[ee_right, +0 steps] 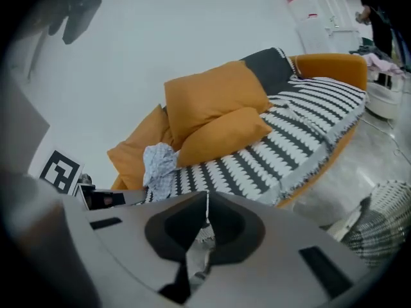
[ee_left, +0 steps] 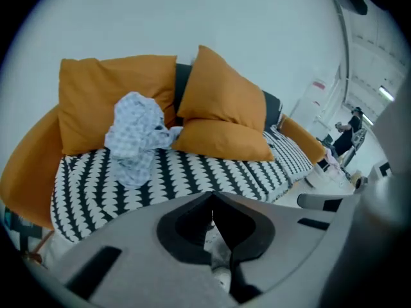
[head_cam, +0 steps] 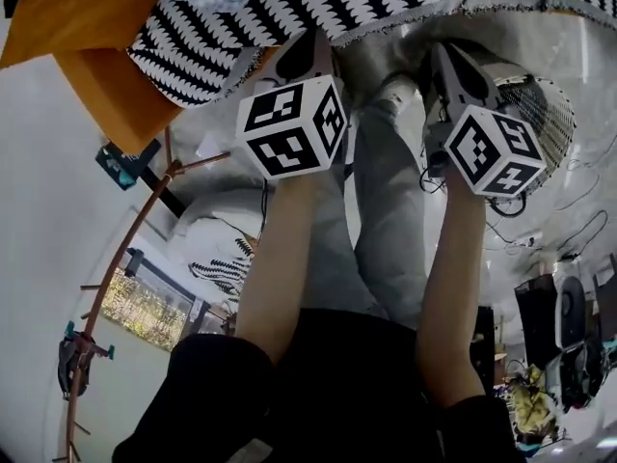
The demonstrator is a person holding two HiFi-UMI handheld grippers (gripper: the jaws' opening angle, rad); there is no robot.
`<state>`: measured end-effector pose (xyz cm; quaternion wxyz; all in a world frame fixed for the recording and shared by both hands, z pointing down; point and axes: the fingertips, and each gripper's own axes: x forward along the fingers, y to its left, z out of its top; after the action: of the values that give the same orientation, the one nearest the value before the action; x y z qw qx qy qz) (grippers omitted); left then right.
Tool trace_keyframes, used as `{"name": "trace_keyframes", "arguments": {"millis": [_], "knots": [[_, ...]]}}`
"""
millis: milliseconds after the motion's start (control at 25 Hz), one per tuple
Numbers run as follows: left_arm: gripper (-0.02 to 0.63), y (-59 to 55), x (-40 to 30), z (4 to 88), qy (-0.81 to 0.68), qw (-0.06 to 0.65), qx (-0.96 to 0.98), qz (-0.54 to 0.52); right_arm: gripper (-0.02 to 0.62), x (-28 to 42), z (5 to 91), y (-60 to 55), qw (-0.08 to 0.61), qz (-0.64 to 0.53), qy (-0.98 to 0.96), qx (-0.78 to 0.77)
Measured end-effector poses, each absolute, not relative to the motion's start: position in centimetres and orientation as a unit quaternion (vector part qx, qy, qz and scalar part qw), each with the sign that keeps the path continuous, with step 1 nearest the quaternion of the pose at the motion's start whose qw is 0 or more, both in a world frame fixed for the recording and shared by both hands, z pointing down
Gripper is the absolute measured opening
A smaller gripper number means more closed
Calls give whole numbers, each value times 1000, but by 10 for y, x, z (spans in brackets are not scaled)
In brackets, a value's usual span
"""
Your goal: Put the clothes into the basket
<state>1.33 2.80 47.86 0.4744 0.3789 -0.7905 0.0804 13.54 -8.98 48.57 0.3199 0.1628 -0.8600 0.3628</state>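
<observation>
Now, both forearms outstretched; left gripper, right gripper tilted downward, jaws clenched, empty.

Left gripper and right gripper point forward, jaws pressed together.

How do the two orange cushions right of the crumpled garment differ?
The upright cushion stands tilted against the sofa back; the flat cushion lies on the patterned cover. The upright cushion shows its broad face; the flat cushion looks thinner, seen nearly edge-on. Both are plain orange.
</observation>
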Motion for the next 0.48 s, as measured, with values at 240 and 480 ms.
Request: {"name": "trace_keyframes", "arguments": {"millis": [240, 480], "knots": [[9, 90, -63, 487, -825, 463, 314, 82, 17, 44, 501, -56, 335, 344, -871, 103], [11, 130, -135, 494, -835, 475, 271, 54, 20, -48, 498, -27, 362, 315, -875, 63]]}}
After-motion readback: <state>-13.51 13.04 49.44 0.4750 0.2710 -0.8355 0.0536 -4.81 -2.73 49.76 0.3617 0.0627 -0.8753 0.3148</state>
